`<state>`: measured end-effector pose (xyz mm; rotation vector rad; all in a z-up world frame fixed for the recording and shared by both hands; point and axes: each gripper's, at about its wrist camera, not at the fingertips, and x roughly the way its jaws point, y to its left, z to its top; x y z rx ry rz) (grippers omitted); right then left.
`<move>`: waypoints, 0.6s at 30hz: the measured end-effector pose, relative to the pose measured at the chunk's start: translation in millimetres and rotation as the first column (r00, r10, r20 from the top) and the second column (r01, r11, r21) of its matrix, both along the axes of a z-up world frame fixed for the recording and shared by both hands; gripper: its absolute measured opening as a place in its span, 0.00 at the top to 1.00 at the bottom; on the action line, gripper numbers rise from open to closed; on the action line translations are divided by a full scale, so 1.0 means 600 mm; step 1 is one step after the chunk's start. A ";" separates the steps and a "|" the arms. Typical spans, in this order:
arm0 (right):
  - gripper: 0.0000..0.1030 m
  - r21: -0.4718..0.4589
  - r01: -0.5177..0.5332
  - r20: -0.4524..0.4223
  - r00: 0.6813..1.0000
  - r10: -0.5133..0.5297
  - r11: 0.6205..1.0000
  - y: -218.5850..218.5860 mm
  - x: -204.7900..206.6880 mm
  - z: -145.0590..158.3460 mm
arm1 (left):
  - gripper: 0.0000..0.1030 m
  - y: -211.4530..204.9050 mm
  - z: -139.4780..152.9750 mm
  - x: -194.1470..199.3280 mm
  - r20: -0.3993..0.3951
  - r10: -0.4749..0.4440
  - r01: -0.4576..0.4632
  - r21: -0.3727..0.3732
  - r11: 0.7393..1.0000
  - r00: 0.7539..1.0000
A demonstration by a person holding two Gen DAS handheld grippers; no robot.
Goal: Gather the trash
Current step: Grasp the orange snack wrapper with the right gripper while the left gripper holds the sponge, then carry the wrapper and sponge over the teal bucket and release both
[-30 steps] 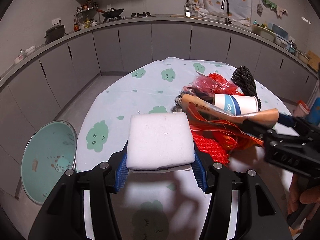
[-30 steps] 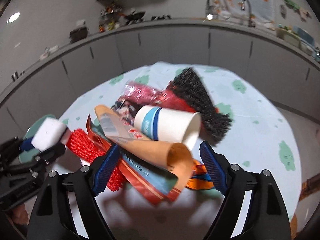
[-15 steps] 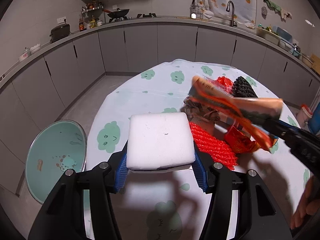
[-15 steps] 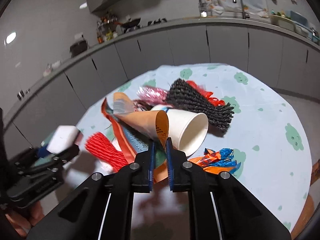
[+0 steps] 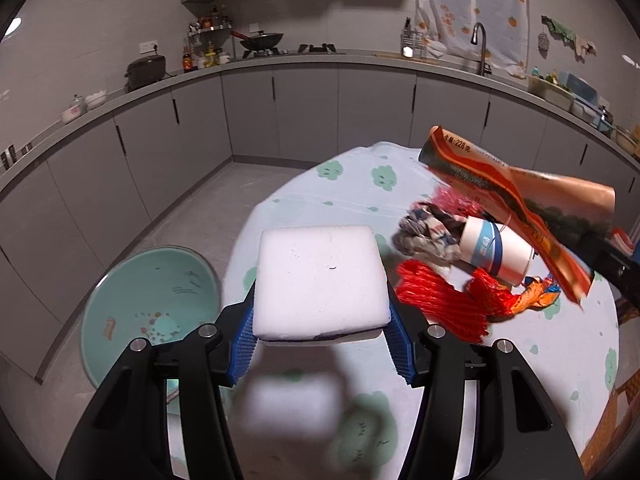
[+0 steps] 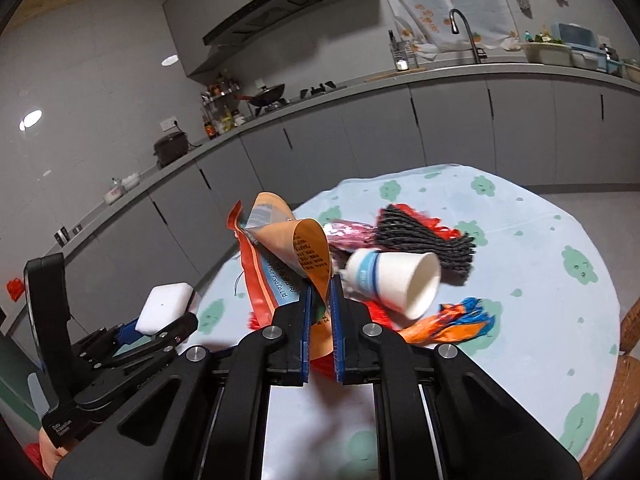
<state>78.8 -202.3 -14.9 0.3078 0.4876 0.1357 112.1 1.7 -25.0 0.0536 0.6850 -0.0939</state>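
Trash pile (image 5: 460,264) crowding table's right half, bare tablecloth (image 5: 344,200) beyond, bin (image 5: 152,304) left below

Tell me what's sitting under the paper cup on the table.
The paper cup lies tipped on its side over red mesh netting and an orange-blue wrapper. Its mouth faces the right tongs; whatever lies directly beneath it is hidden.

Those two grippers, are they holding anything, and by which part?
Yes. The left gripper clamps a white foam block by its two side edges. The right gripper pinches an orange food wrapper by its lower edge, lifted off the table.
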 end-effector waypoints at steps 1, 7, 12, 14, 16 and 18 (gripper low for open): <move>0.91 -0.002 -0.007 0.005 1.000 0.007 1.000 0.009 -0.001 0.002 | 0.46 0.006 0.004 -0.002 0.005 0.006 -0.006 -0.002 1.000 1.000; 0.91 -0.013 -0.040 0.022 0.999 0.040 0.999 0.047 -0.004 0.011 | 0.46 0.037 0.015 -0.010 0.018 0.041 -0.040 -0.013 0.999 0.999; 0.91 -0.018 -0.075 0.026 0.997 0.076 0.997 0.085 0.001 0.017 | 0.46 0.072 0.023 -0.016 0.030 0.076 -0.075 -0.018 0.997 0.997; 0.91 -0.023 -0.095 0.026 0.995 0.096 0.995 0.103 0.005 0.018 | 0.46 0.092 0.024 -0.017 0.031 0.099 -0.098 -0.021 0.995 0.995; 0.91 -0.030 -0.116 0.027 0.993 0.117 0.993 0.125 0.010 0.021 | 0.46 0.110 0.024 -0.018 0.031 0.120 -0.119 -0.019 0.993 0.992; 0.91 -0.039 -0.143 0.027 0.989 0.144 0.989 0.150 0.016 0.022 | 0.46 0.126 0.023 -0.020 0.030 0.140 -0.140 -0.016 0.990 0.990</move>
